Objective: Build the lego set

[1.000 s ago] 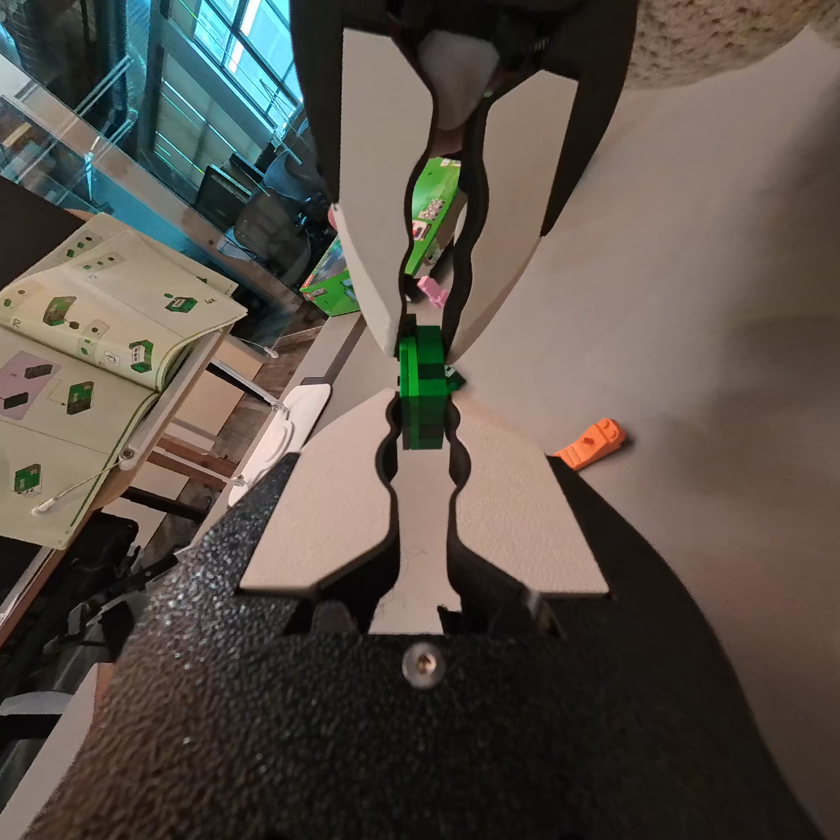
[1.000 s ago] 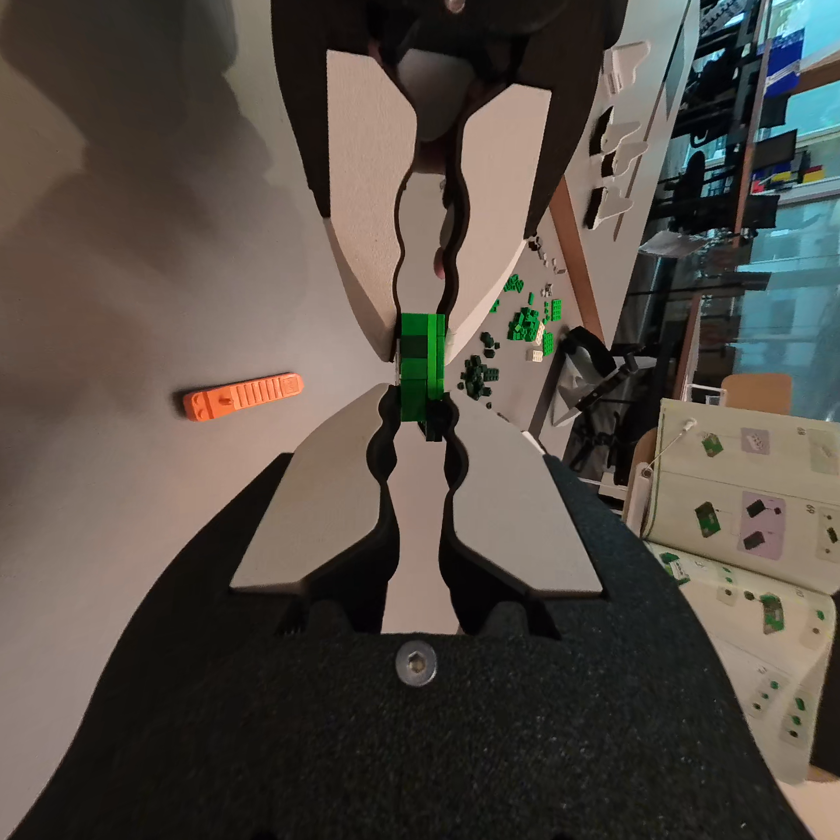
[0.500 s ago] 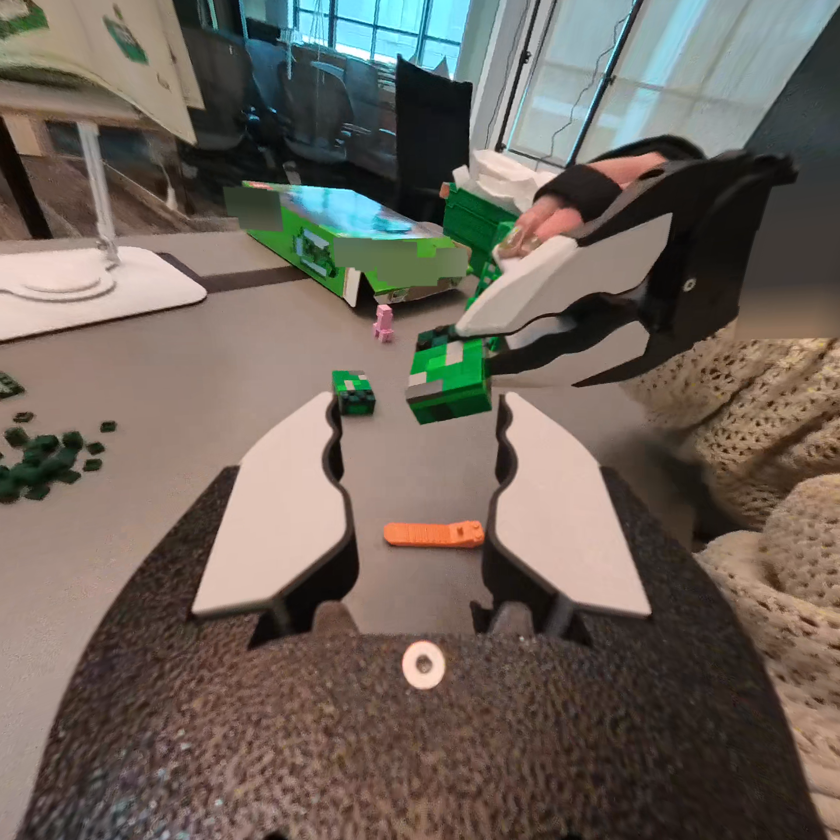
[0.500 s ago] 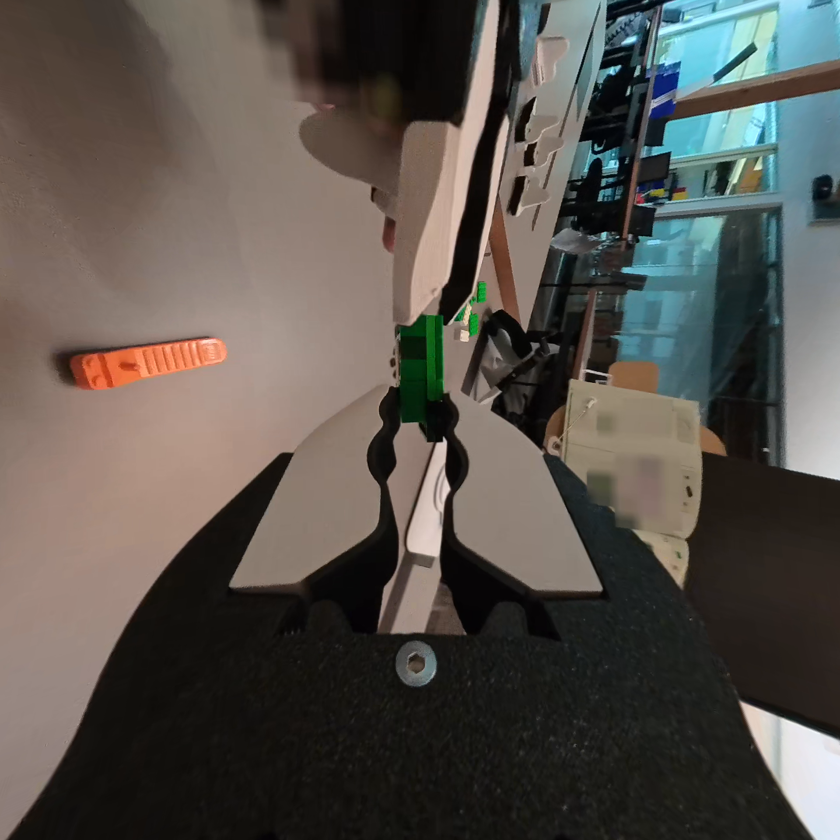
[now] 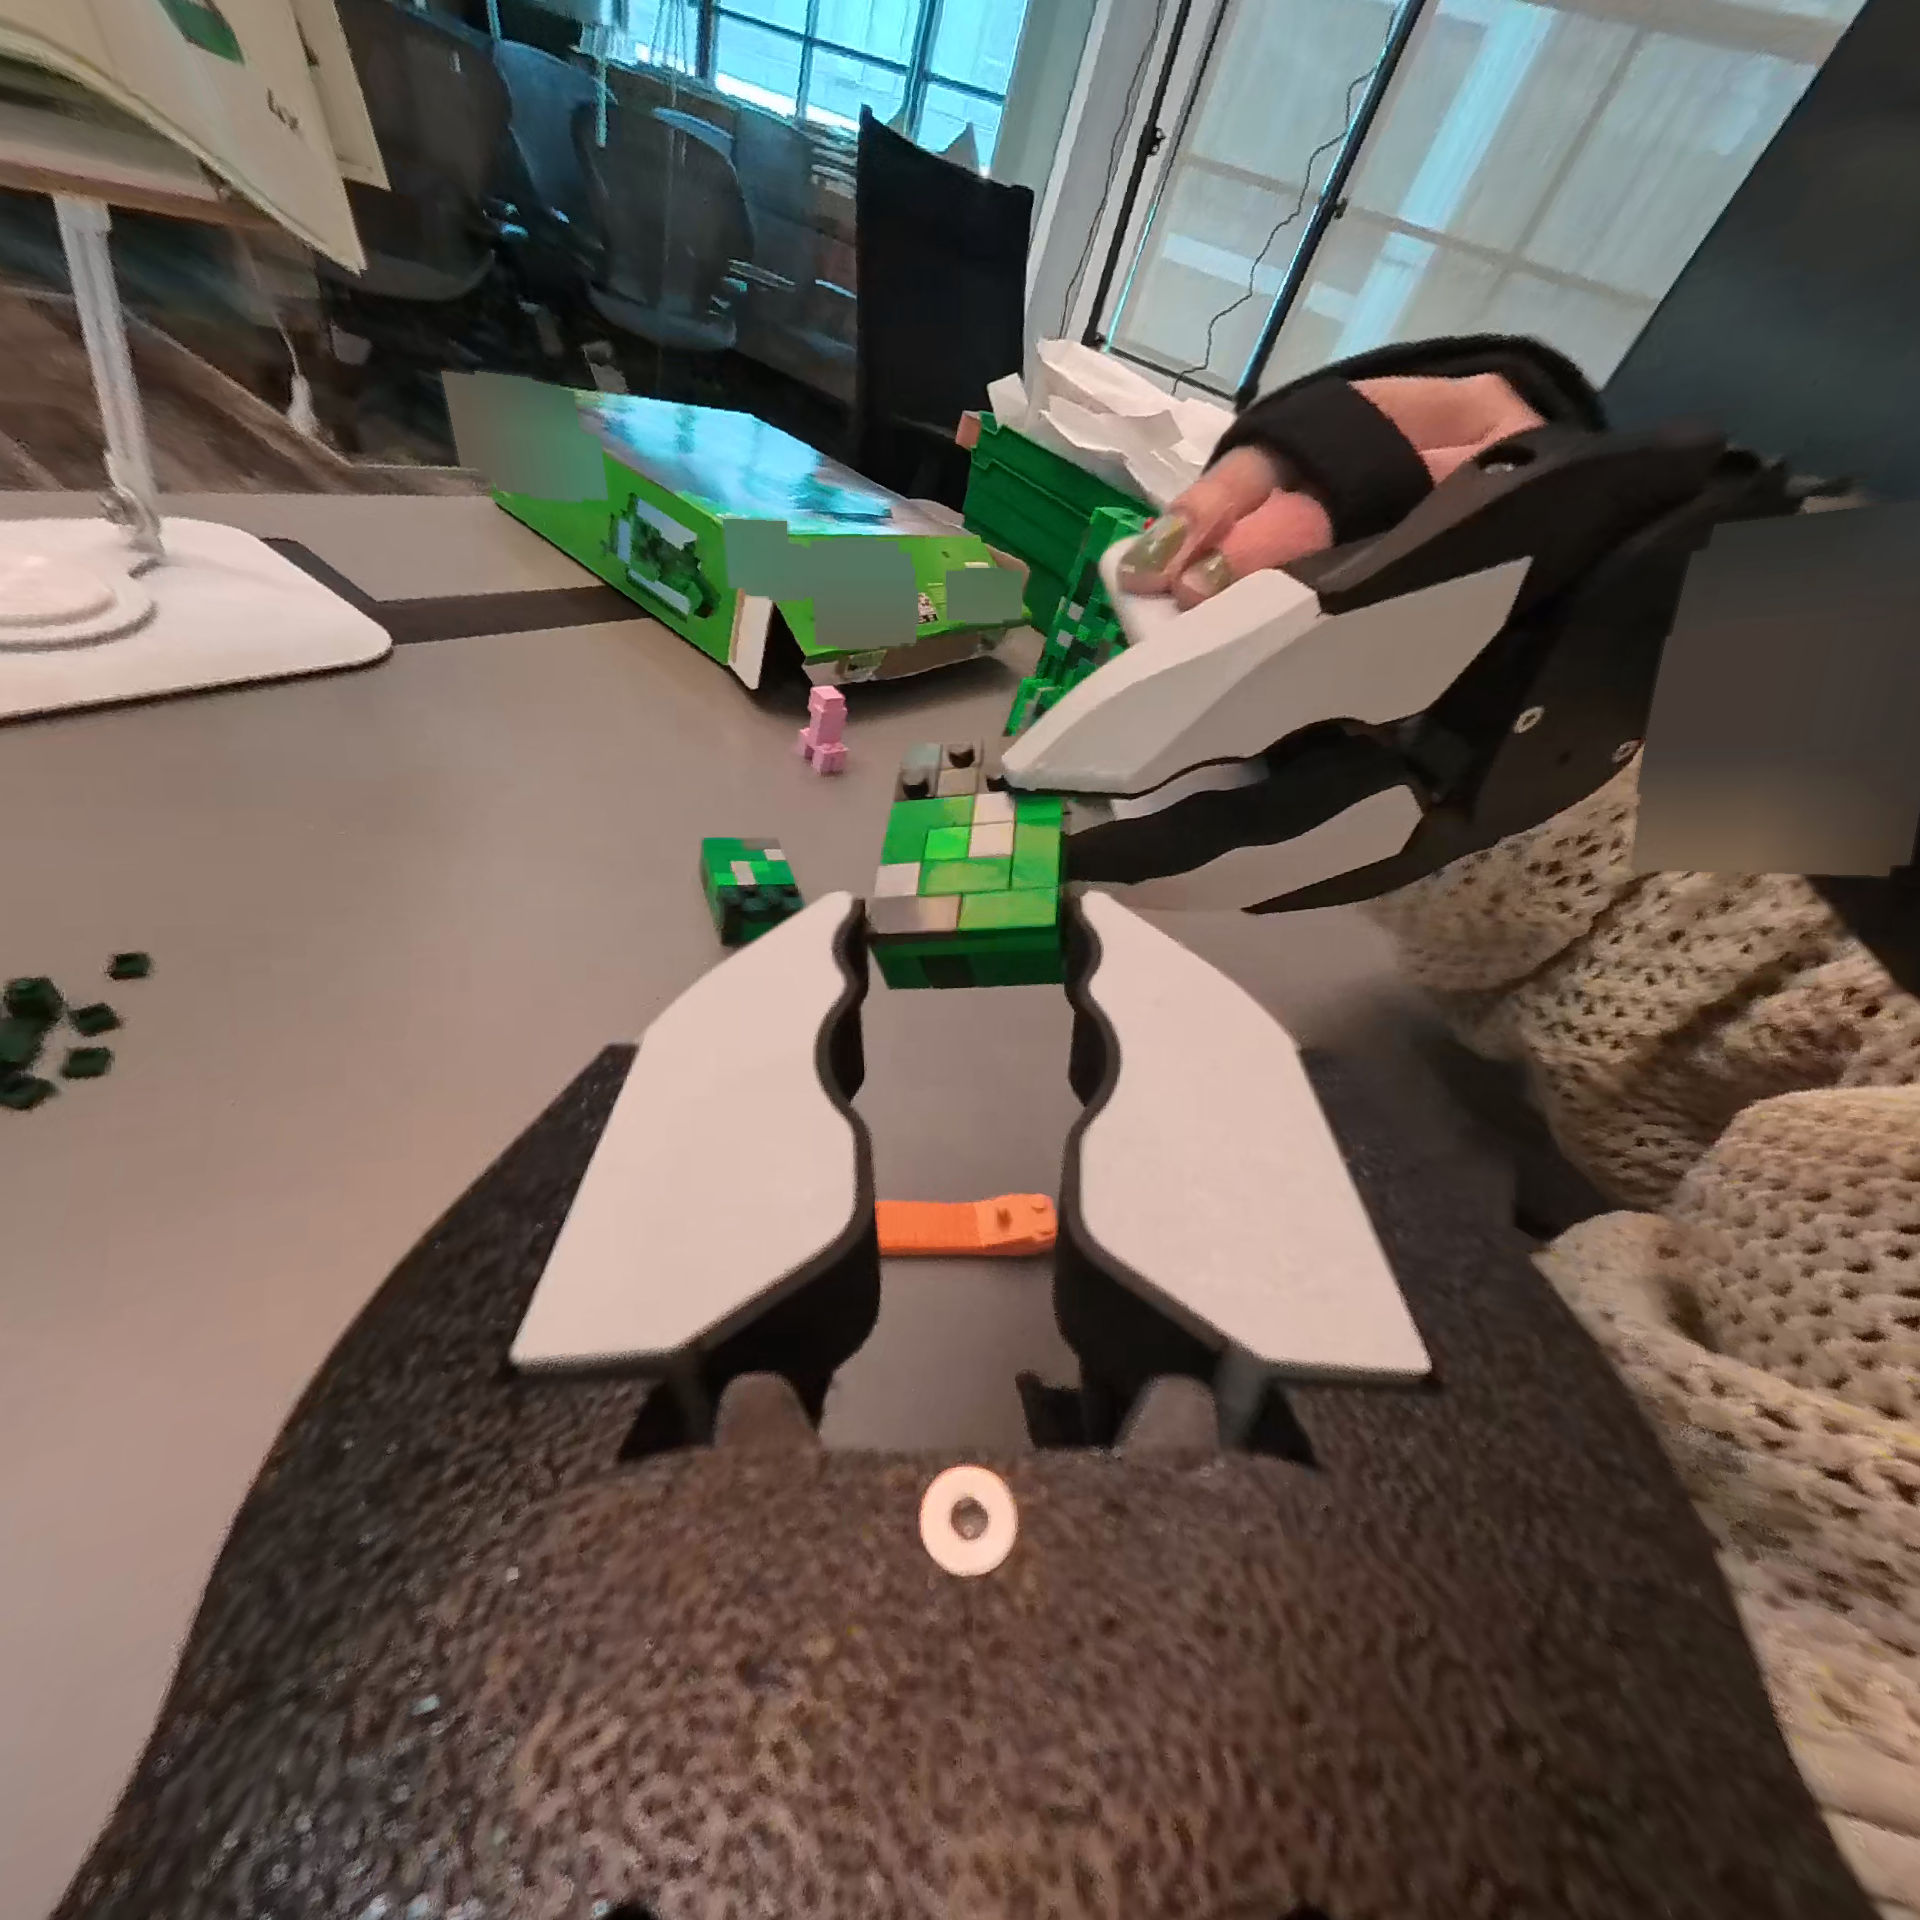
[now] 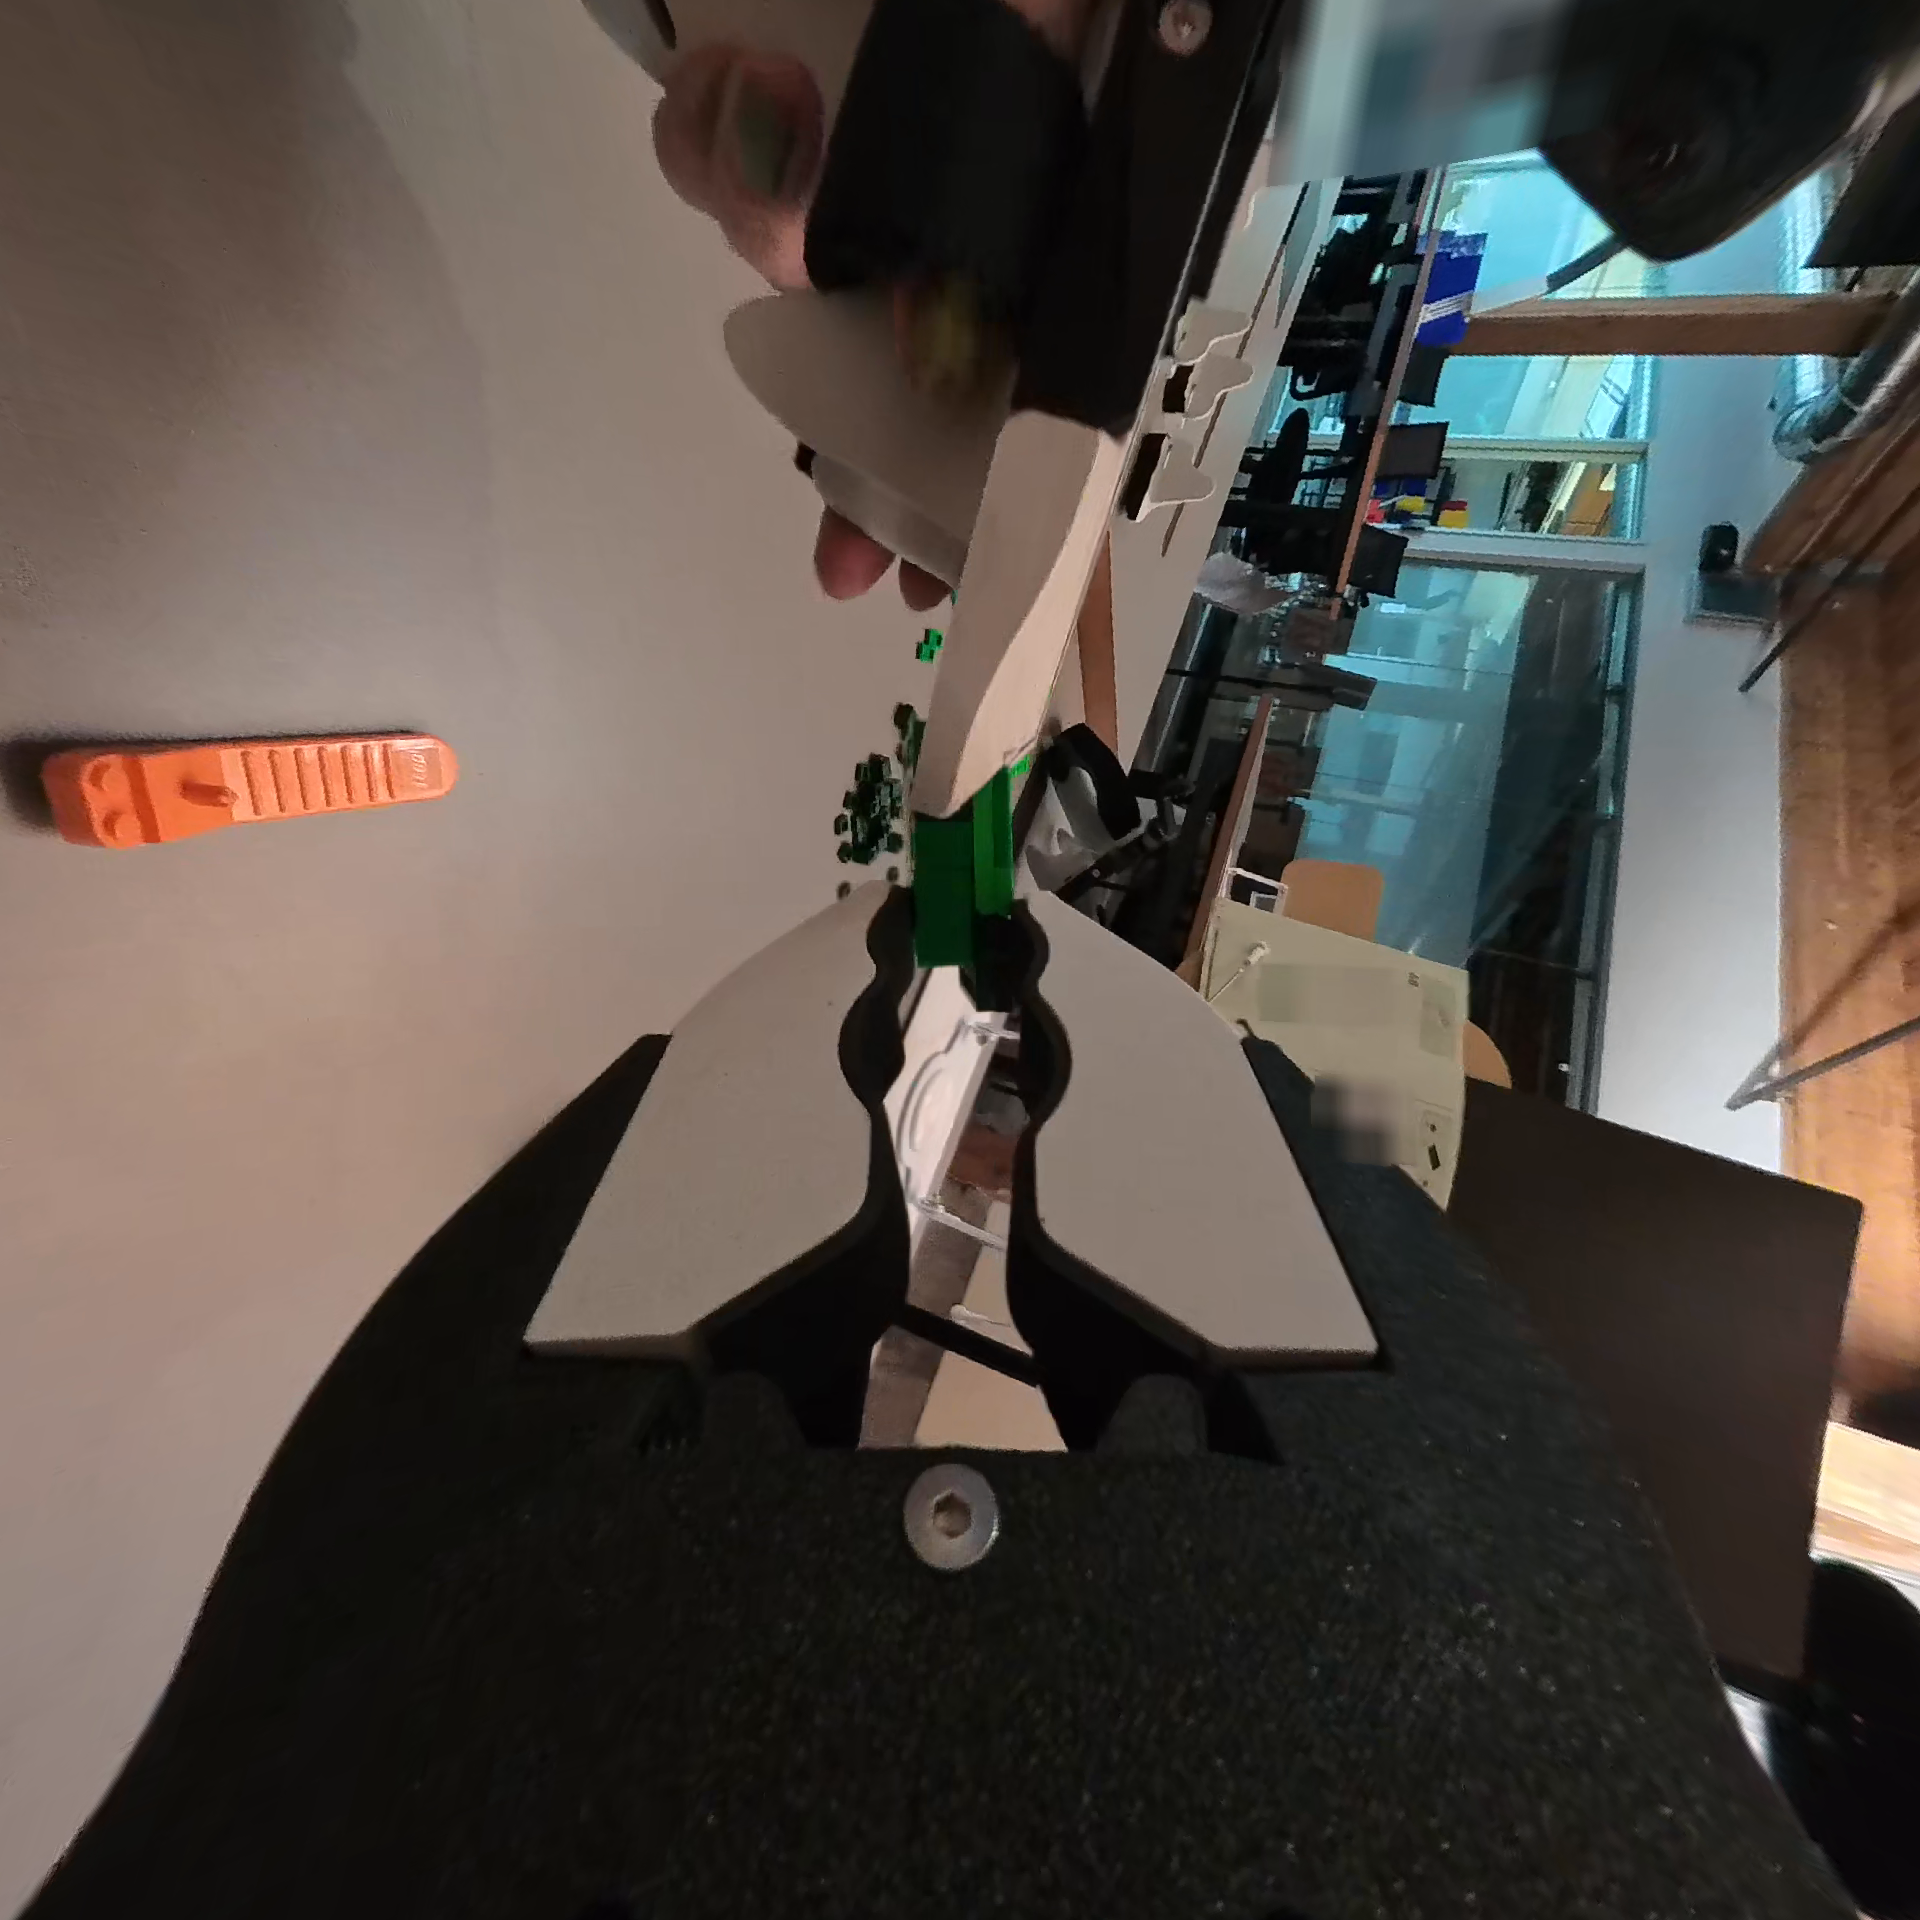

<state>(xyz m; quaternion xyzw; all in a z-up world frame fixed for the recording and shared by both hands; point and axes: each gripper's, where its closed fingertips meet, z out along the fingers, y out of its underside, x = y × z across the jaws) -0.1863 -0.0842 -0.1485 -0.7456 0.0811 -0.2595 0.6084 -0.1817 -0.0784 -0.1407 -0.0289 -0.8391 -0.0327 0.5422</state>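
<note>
A green lego block with grey and white tiles (image 5: 971,883) hangs above the grey table (image 5: 416,935). My left gripper (image 5: 966,920) has its two fingertips pressed against the block's left and right sides. My right gripper (image 6: 956,925) is shut on the same block (image 6: 951,873). In the left wrist view it reaches in from the right (image 5: 1049,821), held by a hand. One white finger of the left gripper (image 6: 997,644) comes down onto the block in the right wrist view.
An orange brick separator (image 5: 966,1226) (image 6: 249,790) lies on the table under the grippers. A small green cube (image 5: 750,888), a pink figure (image 5: 824,732), a green box (image 5: 727,551) and loose dark green pieces (image 5: 52,1029) lie around. A booklet stand (image 5: 156,613) is at the left. The orange brick separator (image 5: 966,1226) sits 12 cm or so from the ends of my right fingers. Look for it in the right wrist view (image 6: 245,785) too.
The left gripper let go of the block, swung round level with the table, then came in and closed on its sides. The right gripper kept hold of the block.
</note>
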